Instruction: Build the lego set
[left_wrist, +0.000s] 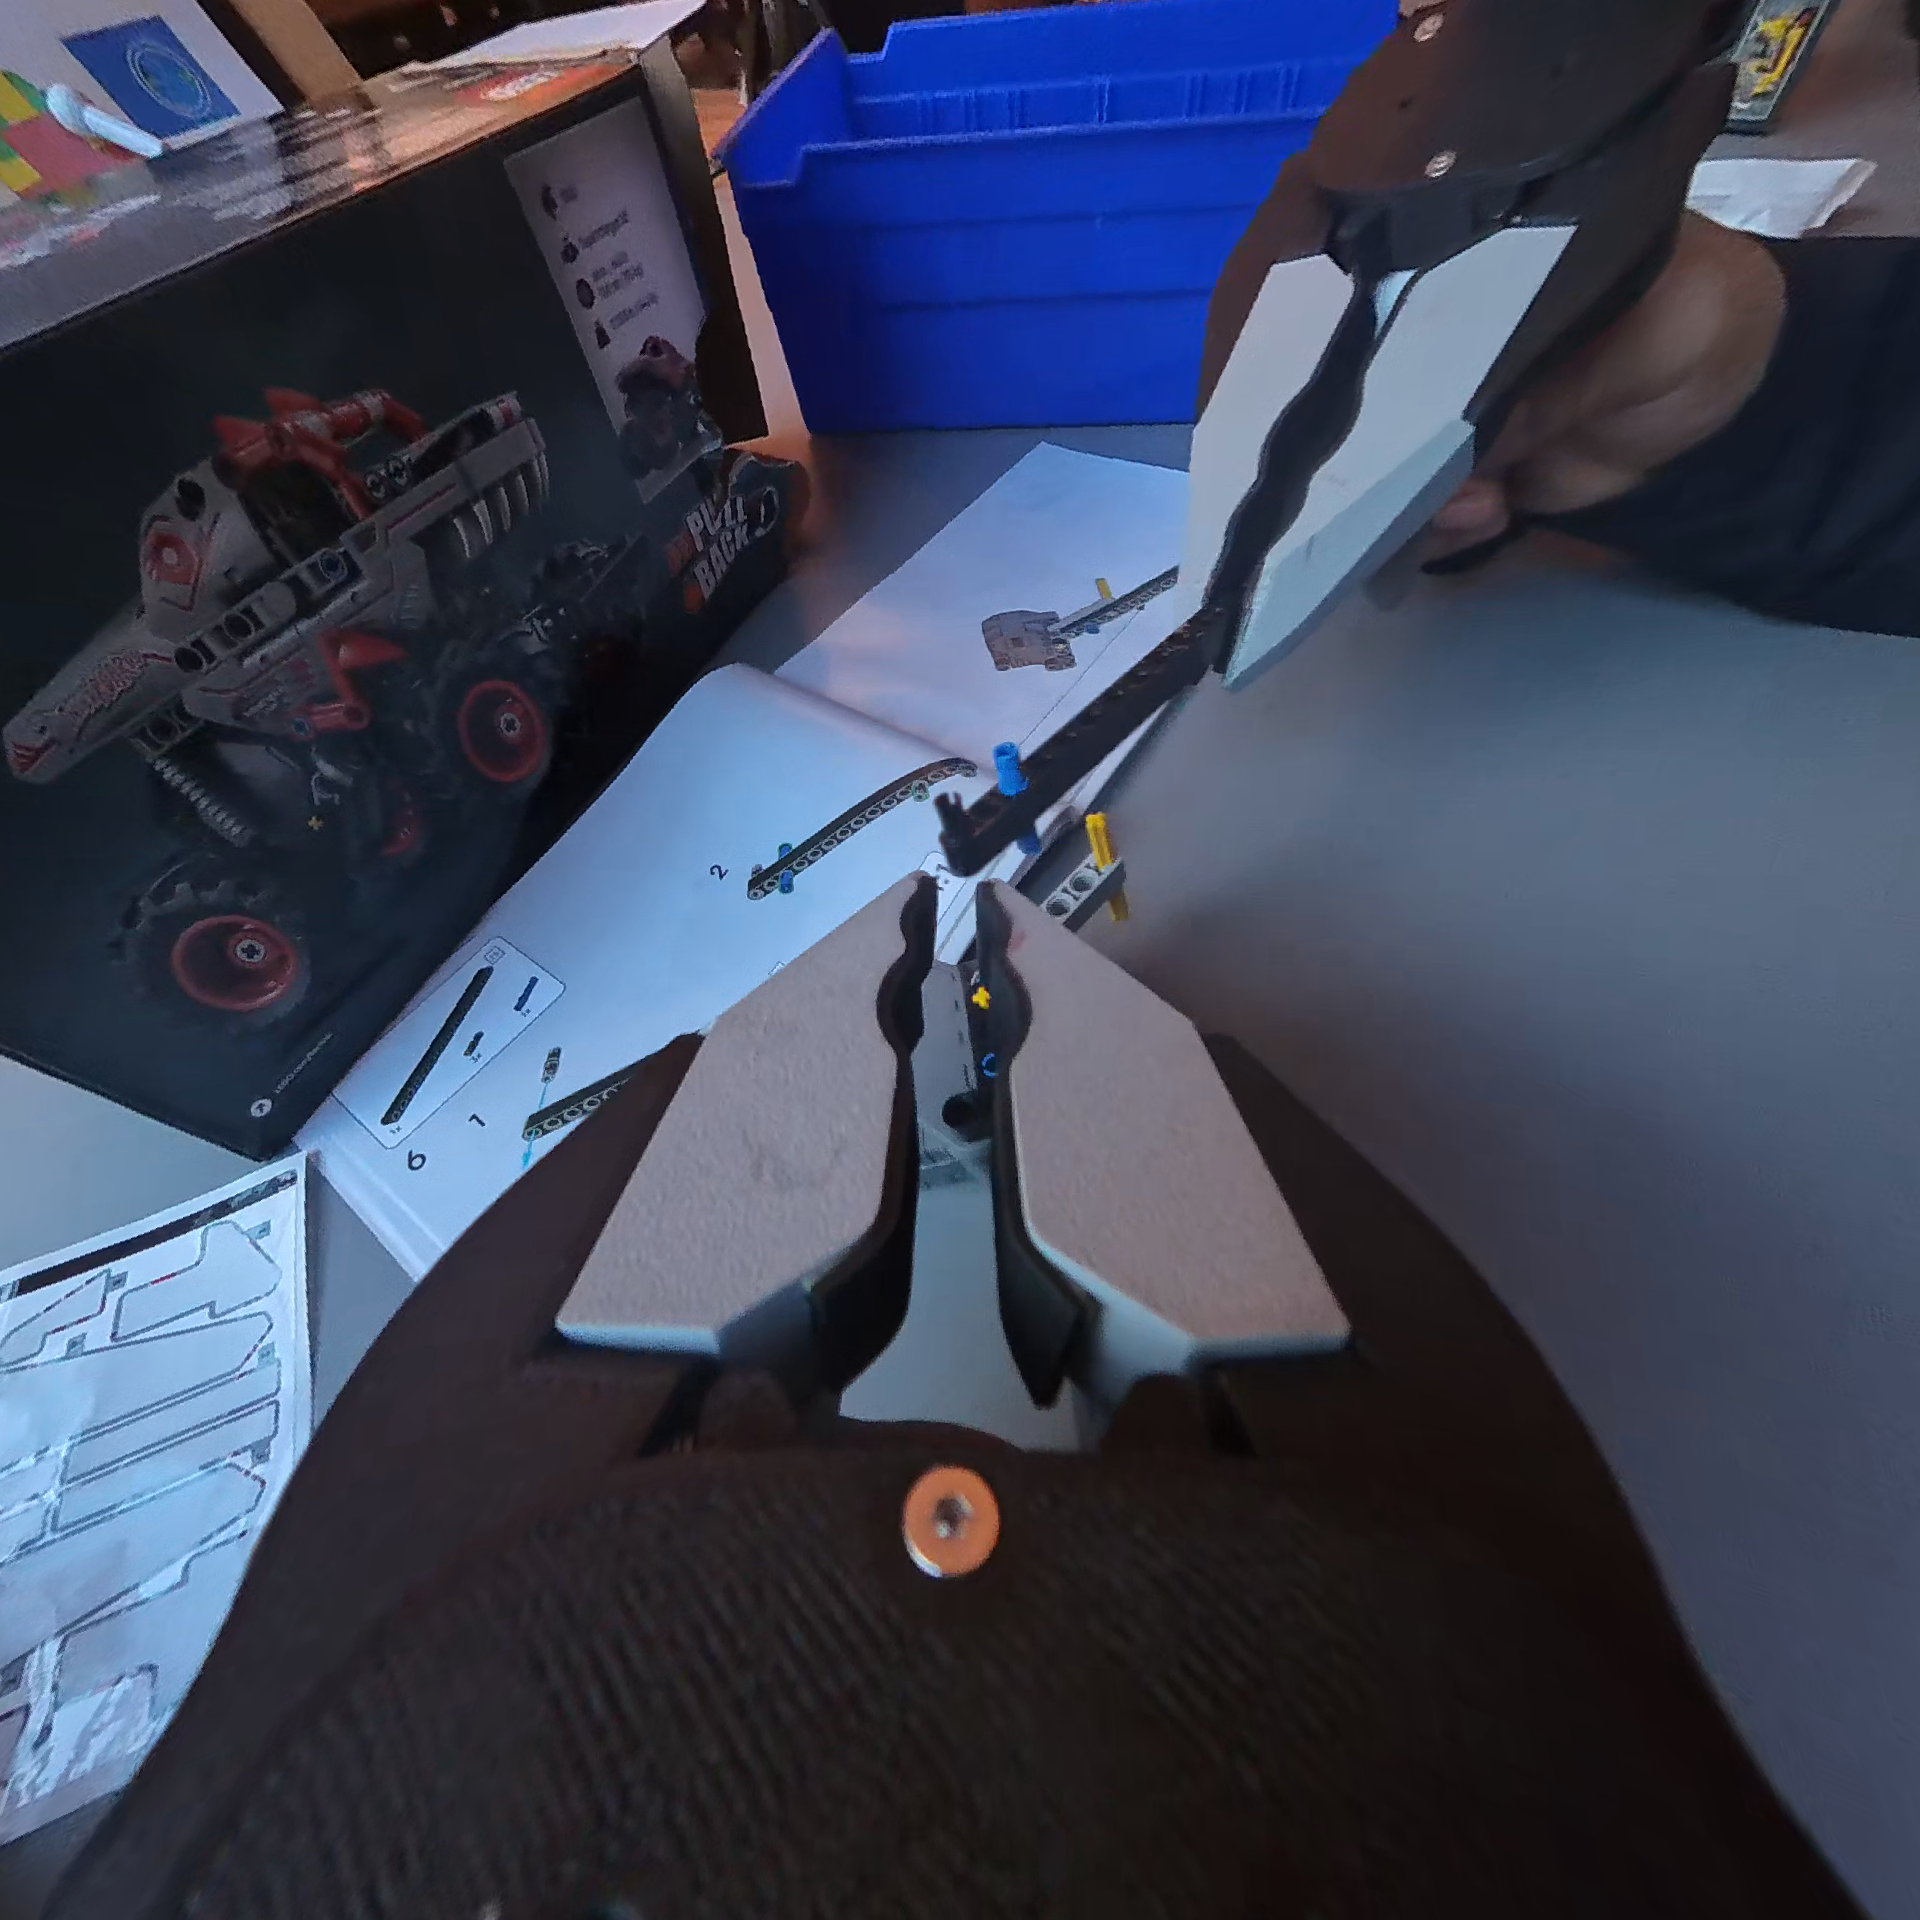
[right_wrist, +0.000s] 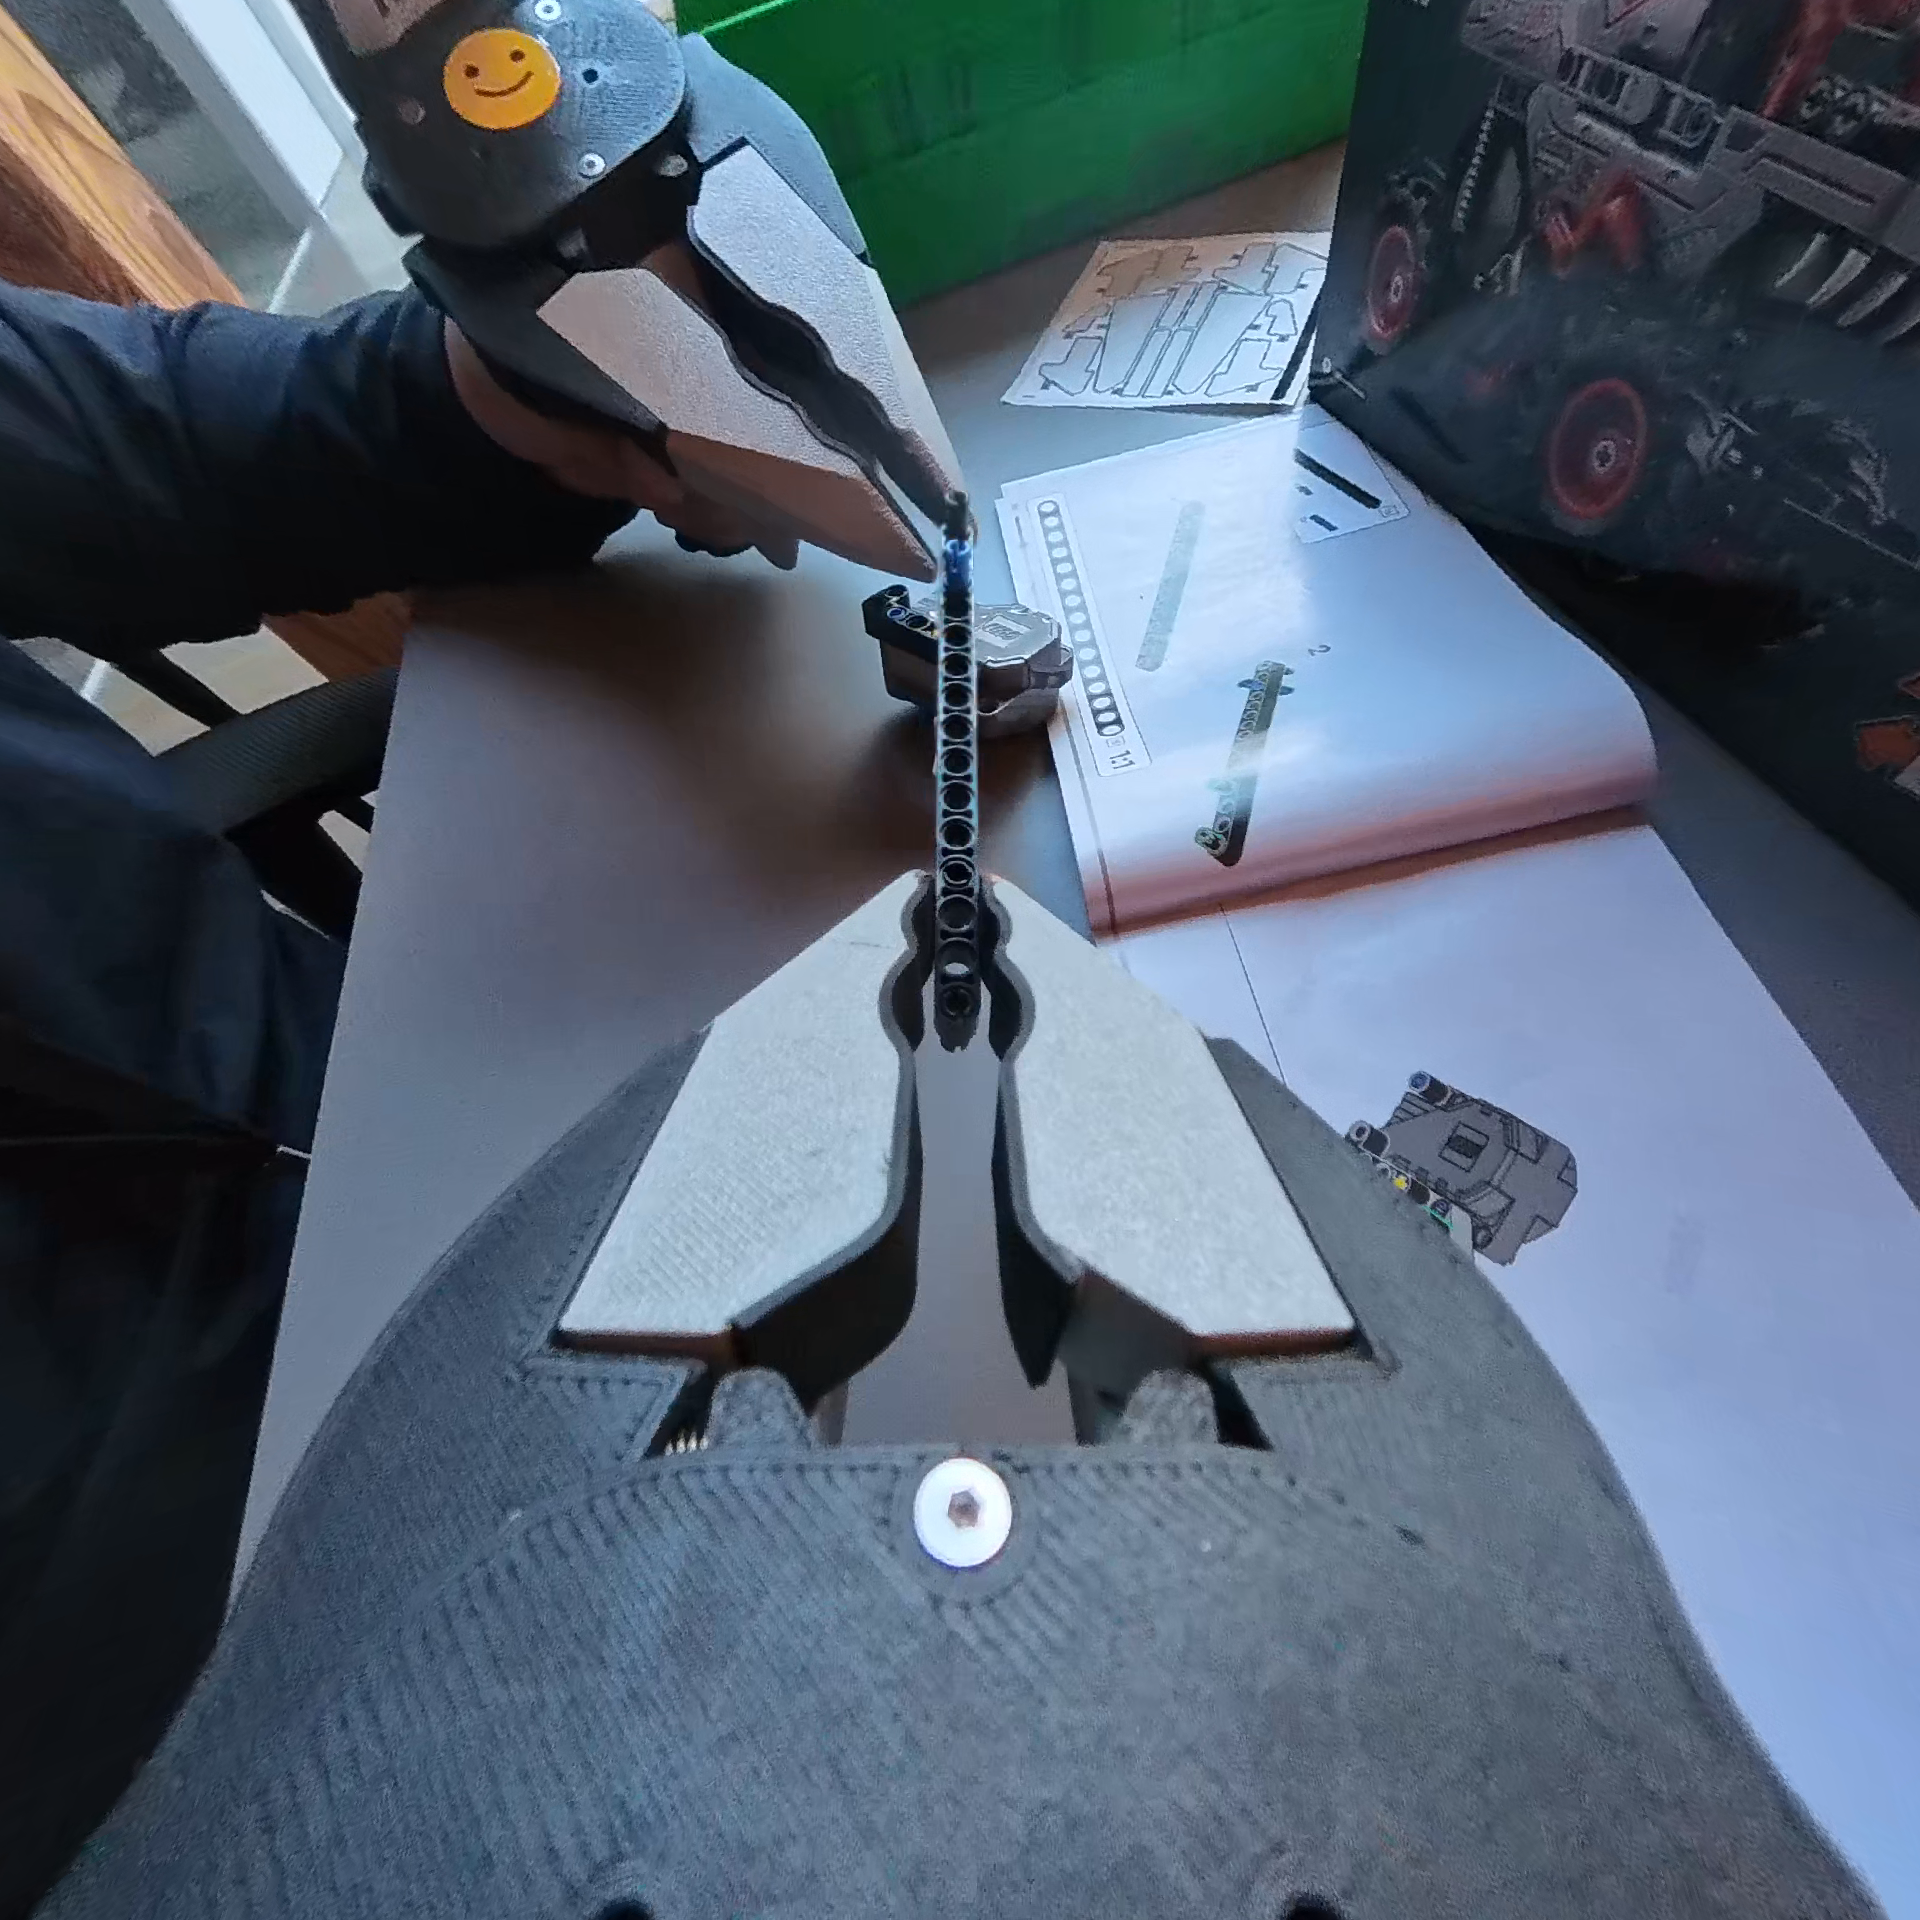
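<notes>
two hand-held grippers (right_wrist: 958, 894) (left_wrist: 951, 894), one beam (right_wrist: 954, 748), two bins (left_wrist: 1039, 208) (right_wrist: 1039, 125).

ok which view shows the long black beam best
The right wrist view: the long black beam runs its full length there, holes visible, clamped in the right gripper. The left wrist view shows it slanted and partly hidden.

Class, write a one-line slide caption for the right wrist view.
Right hand-held gripper clamps a long black beam above the table; left hand-held gripper meets its far end.

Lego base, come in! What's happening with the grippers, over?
Right gripper shut on black beam. Left gripper nearly shut, empty, tips at the beam's pin end. Grey motor block on table under it. Nothing blocking.
</notes>
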